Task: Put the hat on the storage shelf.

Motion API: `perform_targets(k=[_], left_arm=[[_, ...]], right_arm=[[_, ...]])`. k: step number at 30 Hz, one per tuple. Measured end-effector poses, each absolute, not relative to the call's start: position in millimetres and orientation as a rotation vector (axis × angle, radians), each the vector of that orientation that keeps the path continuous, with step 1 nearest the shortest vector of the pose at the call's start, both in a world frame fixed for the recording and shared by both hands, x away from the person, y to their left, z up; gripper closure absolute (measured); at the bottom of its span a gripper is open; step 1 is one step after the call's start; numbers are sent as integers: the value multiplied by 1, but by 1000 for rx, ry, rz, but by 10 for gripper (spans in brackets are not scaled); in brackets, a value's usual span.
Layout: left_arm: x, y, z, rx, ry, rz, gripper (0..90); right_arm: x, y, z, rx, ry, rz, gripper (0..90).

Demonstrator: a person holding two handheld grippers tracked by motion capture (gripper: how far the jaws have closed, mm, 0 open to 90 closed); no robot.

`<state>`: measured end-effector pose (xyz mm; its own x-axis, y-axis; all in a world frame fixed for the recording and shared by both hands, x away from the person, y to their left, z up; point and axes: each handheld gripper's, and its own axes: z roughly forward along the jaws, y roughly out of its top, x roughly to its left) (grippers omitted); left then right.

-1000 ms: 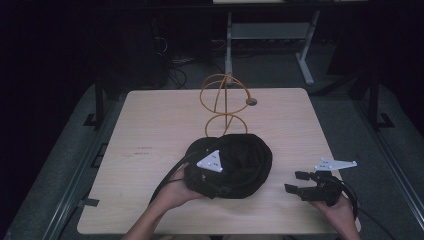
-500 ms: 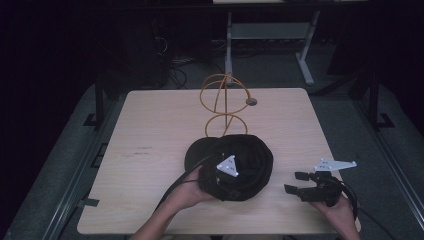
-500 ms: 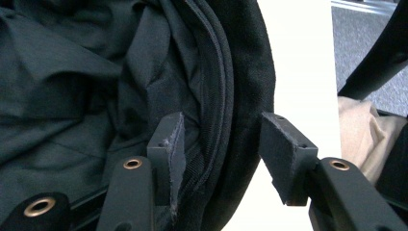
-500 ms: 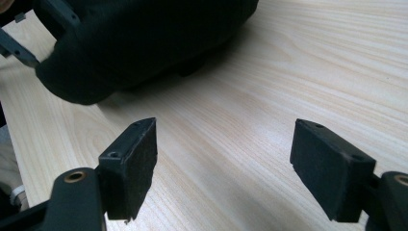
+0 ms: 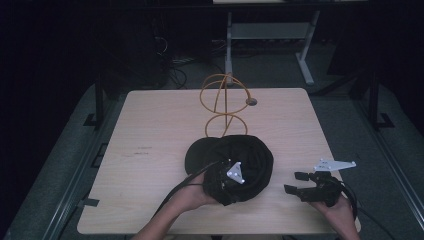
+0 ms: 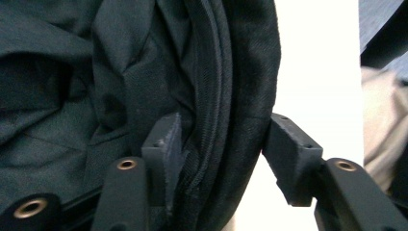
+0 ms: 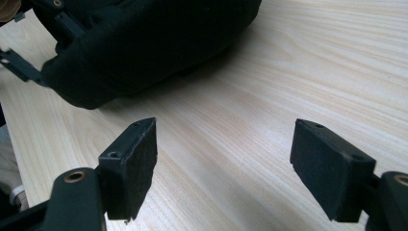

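Observation:
A black cap (image 5: 250, 160) lies crumpled on the light wooden table (image 5: 150, 125), just in front of an orange wire stand (image 5: 224, 100). My left gripper (image 5: 239, 181) is shut on the cap's near edge. In the left gripper view one pad sits inside the cap's (image 6: 96, 72) folded rim and the other outside it, with my left gripper (image 6: 219, 139) pinching the fabric. My right gripper (image 5: 295, 182) hovers open near the table's front right corner. Nothing is between the pads of my right gripper (image 7: 223, 149), and the cap (image 7: 144, 43) lies beyond them.
A small round grommet (image 5: 251, 101) sits in the tabletop beside the stand. Behind the table are a white desk frame (image 5: 305, 60) and cables on the dark floor. Bare wood stretches across the table's left half.
My left gripper has moved to the right along the cap's near edge, pulling the fabric with it. The right gripper has stayed where it was.

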<state>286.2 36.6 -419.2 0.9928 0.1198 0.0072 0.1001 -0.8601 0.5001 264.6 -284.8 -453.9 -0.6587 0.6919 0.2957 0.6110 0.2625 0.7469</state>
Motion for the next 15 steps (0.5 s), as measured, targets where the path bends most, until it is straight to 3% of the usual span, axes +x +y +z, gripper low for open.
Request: perform_targets(k=[2, 3, 5, 15], left_arm=[[285, 32, -422, 2648, 138, 79, 533], [284, 31, -423, 2661, 124, 93, 611], [282, 26, -425, 2688, 103, 126, 681], [283, 23, -413, 2623, 108, 109, 782]], right_arm=[[264, -284, -454, 1250, 2425, 1362, 242], [264, -284, -454, 1253, 2426, 1362, 242], [264, -284, -453, 1252, 2424, 1363, 242], [263, -286, -453, 1249, 2410, 1372, 242]])
